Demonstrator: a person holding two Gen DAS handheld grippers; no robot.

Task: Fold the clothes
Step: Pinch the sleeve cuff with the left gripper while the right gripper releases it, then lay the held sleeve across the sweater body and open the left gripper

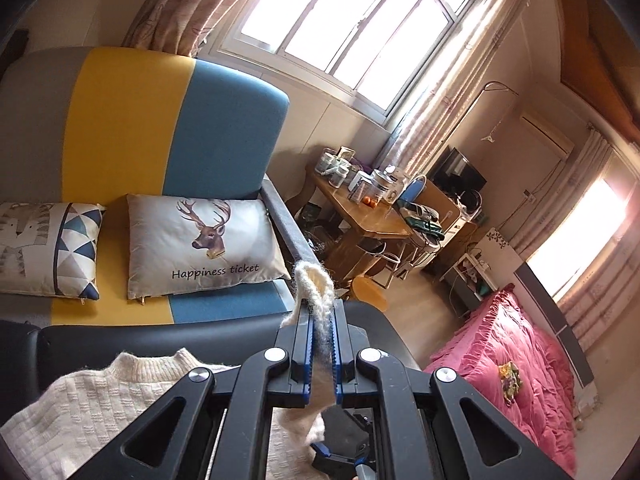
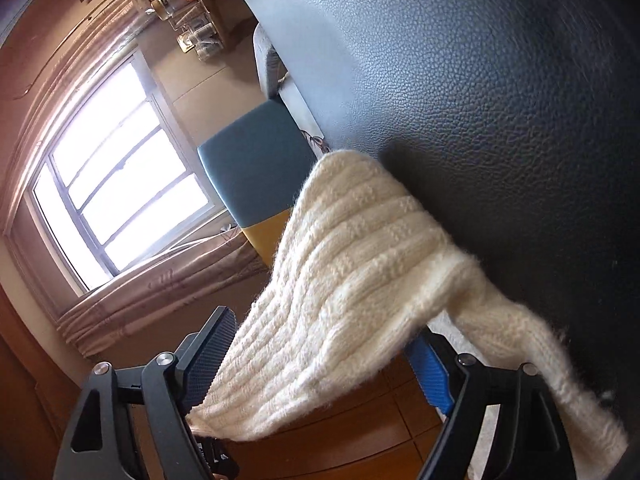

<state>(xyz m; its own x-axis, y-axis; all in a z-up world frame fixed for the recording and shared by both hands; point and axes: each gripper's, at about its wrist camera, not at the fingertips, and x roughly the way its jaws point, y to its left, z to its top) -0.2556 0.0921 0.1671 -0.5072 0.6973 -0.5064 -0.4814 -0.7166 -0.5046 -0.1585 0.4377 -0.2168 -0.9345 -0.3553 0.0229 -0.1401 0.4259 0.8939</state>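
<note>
A cream knitted sweater (image 1: 100,400) lies on a black leather surface (image 1: 160,340) at the lower left of the left wrist view. My left gripper (image 1: 322,316) is shut on a fold of that knit (image 1: 314,284), which sticks out past the fingertips. In the right wrist view, which is rolled sideways, the sweater (image 2: 352,260) drapes from the black leather surface (image 2: 480,120) down between the jaws of my right gripper (image 2: 320,356). Those jaws stand wide apart. The cloth brushes the dark pad (image 2: 212,348) and covers part of the blue finger (image 2: 430,368), unclamped.
Behind the leather surface stands a grey, yellow and blue sofa (image 1: 224,128) with a deer cushion (image 1: 204,240) and a triangle-patterned cushion (image 1: 44,248). A cluttered wooden table (image 1: 360,208) is at the right, a pink bed (image 1: 512,368) beyond it, and a bright window (image 1: 352,20) above.
</note>
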